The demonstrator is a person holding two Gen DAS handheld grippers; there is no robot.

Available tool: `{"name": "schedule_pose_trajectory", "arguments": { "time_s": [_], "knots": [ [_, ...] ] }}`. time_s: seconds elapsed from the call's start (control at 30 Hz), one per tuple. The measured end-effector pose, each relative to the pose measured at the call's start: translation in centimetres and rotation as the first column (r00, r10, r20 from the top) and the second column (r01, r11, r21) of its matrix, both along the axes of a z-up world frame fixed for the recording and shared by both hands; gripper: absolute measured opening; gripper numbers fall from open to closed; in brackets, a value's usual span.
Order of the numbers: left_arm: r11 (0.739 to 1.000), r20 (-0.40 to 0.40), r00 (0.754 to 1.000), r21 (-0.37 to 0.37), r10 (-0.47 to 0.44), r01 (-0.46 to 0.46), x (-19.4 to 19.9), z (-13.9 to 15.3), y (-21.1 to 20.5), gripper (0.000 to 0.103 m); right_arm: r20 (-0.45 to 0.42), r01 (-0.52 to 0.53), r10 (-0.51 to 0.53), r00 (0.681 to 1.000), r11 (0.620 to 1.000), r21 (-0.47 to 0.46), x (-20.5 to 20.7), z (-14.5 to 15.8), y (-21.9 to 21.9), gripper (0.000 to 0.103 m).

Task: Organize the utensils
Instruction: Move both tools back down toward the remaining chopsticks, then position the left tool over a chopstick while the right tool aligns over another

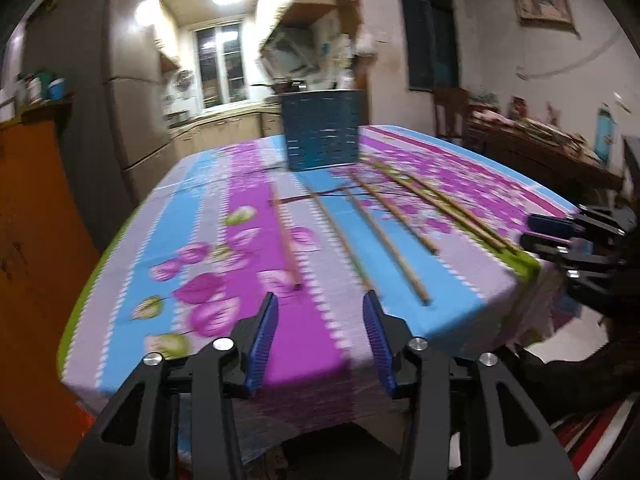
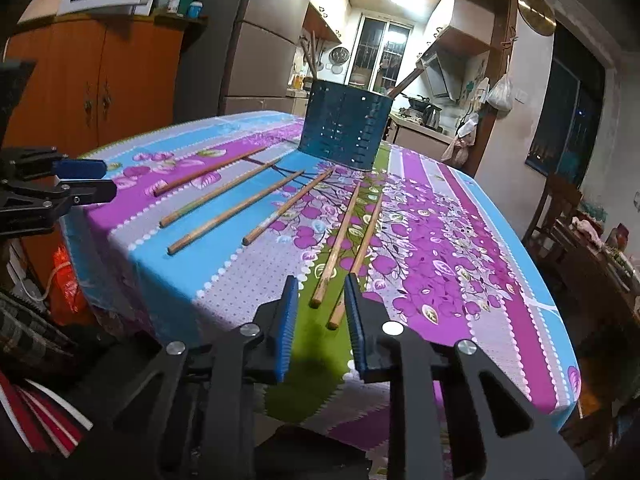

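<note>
Several wooden chopsticks point(image 2: 224, 206) lie fanned out on the flowered tablecloth point(image 2: 460, 248), thin ends toward a blue slotted utensil holder point(image 2: 346, 126) at the far side. The holder holds a few chopsticks. The holder point(image 1: 322, 130) and chopsticks point(image 1: 386, 234) also show, blurred, in the left wrist view. My right gripper point(image 2: 320, 294) is open at the table's near edge, with the thick ends of two chopsticks point(image 2: 344, 254) between its fingers. My left gripper point(image 1: 320, 310) is open and empty above the near edge, left of the right gripper point(image 1: 536, 232).
An orange cabinet point(image 2: 92, 80) stands to the left of the table. A chair and a cluttered side table point(image 2: 592, 240) stand on the right. A kitchen lies behind the table. The cloth hangs over the near edge point(image 1: 304, 400).
</note>
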State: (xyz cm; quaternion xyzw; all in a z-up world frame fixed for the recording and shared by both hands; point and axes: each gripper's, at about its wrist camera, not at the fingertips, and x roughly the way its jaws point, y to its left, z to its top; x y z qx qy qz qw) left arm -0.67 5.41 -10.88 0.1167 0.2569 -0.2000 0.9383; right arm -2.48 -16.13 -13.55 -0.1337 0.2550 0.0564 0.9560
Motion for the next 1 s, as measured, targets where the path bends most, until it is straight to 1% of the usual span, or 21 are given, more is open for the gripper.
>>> {"name": "schedule_pose_trajectory", "arguments": {
  "time_s": [0.1,0.23,0.37,0.6,1.0],
  "knots": [
    [0.999,0.001,0.999,0.034,-0.035,0.035,0.4,-0.5,-1.7,0.035,-0.001,-0.005,0.005,1.000,1.000,-0.028,0.0,-0.5,0.4,0.018],
    [0.999,-0.025,0.999,0.024,-0.045,0.046,1.4,-1.1,-2.7,0.035,0.009,0.000,0.001,1.000,0.999,-0.054,0.0,-0.9,0.6,0.018],
    [0.999,-0.038,0.998,0.031,-0.040,0.041,2.4,-1.6,-3.3,0.035,0.020,0.002,0.000,1.000,0.997,-0.077,0.3,-1.0,0.8,0.018],
    [0.999,-0.062,0.997,0.016,-0.041,0.043,3.3,-2.3,-3.7,0.031,0.011,0.026,-0.026,1.000,0.997,-0.079,1.3,-1.3,0.9,0.013],
    [0.999,-0.064,0.997,0.010,-0.038,0.039,3.6,-2.5,-3.7,0.031,-0.020,0.066,-0.067,0.998,0.997,-0.050,2.3,-1.6,0.5,0.010]
  ]
}}
